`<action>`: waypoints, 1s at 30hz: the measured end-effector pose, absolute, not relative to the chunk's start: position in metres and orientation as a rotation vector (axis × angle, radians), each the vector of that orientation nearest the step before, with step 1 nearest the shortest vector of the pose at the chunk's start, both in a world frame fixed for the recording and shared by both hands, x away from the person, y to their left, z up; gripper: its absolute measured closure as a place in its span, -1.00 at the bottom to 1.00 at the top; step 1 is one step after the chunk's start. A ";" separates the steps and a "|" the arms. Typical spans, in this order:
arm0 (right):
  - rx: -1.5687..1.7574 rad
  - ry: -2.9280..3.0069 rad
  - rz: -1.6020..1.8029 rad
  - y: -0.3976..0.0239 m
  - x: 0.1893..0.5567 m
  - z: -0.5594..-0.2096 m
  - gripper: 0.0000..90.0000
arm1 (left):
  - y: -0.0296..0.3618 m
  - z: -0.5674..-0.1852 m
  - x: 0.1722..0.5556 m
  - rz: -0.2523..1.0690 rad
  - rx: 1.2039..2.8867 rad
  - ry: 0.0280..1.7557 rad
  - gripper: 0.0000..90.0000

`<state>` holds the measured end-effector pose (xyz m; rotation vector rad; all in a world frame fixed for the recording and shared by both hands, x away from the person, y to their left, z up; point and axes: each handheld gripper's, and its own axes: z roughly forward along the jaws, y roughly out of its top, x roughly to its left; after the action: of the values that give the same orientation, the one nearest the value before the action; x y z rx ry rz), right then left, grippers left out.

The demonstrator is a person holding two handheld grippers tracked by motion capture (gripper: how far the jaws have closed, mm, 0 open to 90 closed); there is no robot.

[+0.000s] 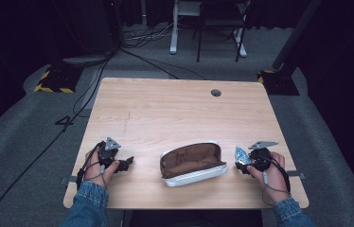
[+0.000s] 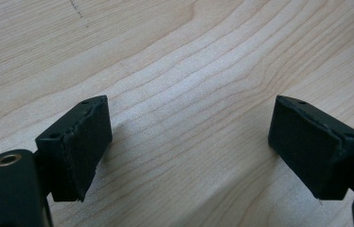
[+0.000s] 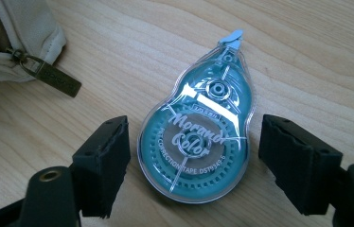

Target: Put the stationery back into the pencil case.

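Open pouch [image 1: 192, 163] showing brown lining, correction tape [image 3: 199, 137] beside it on table [image 1: 165, 109]

— Any print I can read from here?
— Yes; on the tape roller [image 3: 196, 137] lying on the table [image 3: 307, 56] I read "Morandi Color" in white script across its clear face; under it, in small capitals, "CORRECTION TAPE", then a code that looks like "DST9390-6", though I can't vouch for each digit.
— And the pouch [image 3: 9, 42]?
— Its zip tab [image 3: 56, 78] carries stamped letters; too small for me to read.
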<state>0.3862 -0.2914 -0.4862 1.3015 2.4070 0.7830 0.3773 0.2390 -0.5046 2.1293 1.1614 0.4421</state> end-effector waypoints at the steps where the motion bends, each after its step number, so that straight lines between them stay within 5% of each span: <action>1: 1.304 2.404 0.783 -0.291 0.386 -0.486 -0.41 | 0.239 -0.505 0.377 0.441 2.127 1.163 -0.68; 8: 1.295 2.413 0.786 -0.291 0.385 -0.484 -0.15 | 0.238 -0.505 0.377 0.439 2.126 1.165 -0.68; 30: 1.291 2.398 0.852 -0.293 0.383 -0.473 -0.13 | 0.237 -0.505 0.377 0.440 2.131 1.159 -0.68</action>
<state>0.3830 -0.2935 -0.4734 1.2912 2.3982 0.8525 0.3774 0.2369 -0.5045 2.1307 1.1588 0.4405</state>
